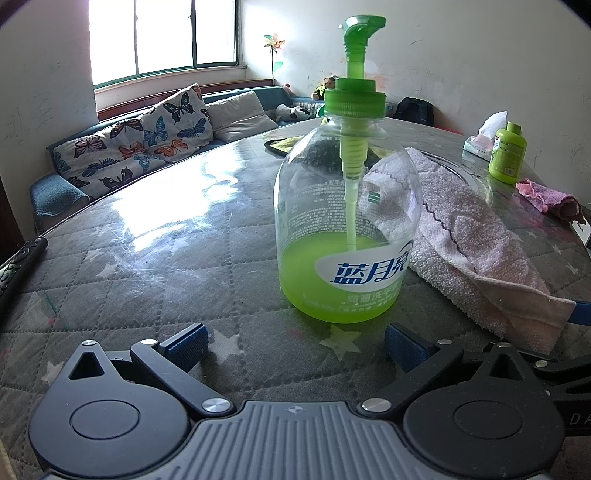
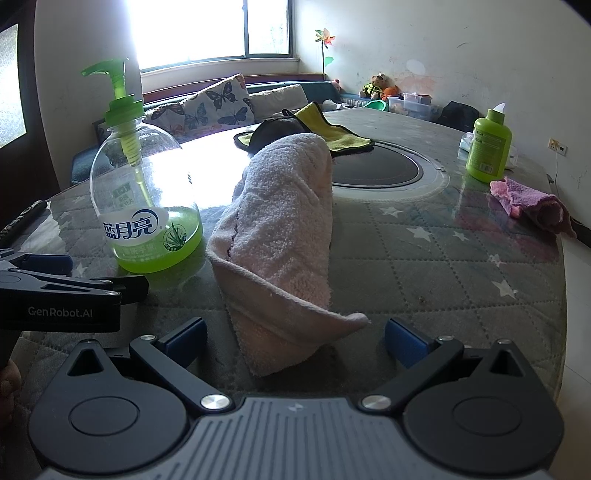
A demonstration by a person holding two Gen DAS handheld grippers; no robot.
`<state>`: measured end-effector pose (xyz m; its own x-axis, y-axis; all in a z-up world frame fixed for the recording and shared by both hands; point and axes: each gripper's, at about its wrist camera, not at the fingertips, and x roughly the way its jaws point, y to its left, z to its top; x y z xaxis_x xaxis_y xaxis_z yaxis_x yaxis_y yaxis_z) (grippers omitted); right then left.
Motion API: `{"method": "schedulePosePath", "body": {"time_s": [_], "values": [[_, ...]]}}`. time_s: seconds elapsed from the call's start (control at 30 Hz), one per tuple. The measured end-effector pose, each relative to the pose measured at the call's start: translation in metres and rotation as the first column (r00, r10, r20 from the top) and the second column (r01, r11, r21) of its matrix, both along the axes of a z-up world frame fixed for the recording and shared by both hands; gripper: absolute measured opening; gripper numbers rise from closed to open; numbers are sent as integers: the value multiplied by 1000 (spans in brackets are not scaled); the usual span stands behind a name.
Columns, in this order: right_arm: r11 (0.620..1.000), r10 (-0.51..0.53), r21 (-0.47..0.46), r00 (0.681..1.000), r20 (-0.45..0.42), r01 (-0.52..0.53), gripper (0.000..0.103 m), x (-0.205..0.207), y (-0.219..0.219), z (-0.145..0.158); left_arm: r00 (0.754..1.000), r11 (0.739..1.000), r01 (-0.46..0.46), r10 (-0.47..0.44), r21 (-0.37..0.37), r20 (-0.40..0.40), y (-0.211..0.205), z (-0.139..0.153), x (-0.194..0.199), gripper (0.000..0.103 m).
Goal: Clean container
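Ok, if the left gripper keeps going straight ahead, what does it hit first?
Most likely the pump bottle, upright just ahead of the open left gripper, slightly right of centre. The pink towel lies further right.

Your only light is daylight from the window (image 2: 207, 29), blown out to white. Below it, glare washes the glossy surface (image 1: 155, 221) and blurs its pattern. Walls far from the window sit dimmer, and the fisheye bends edges and darkens corners.
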<state>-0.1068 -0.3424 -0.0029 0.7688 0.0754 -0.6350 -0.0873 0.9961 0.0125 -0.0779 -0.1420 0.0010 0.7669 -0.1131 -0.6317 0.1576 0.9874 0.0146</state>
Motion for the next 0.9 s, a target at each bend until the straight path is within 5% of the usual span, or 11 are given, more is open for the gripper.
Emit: {"method": "schedulePosePath", "body": {"time_s": [0.9], "values": [[1000,1,3,1000,2,-1,103,0,4,1,1000,1000,0,0,0,-1,0,0,0,103]]}}
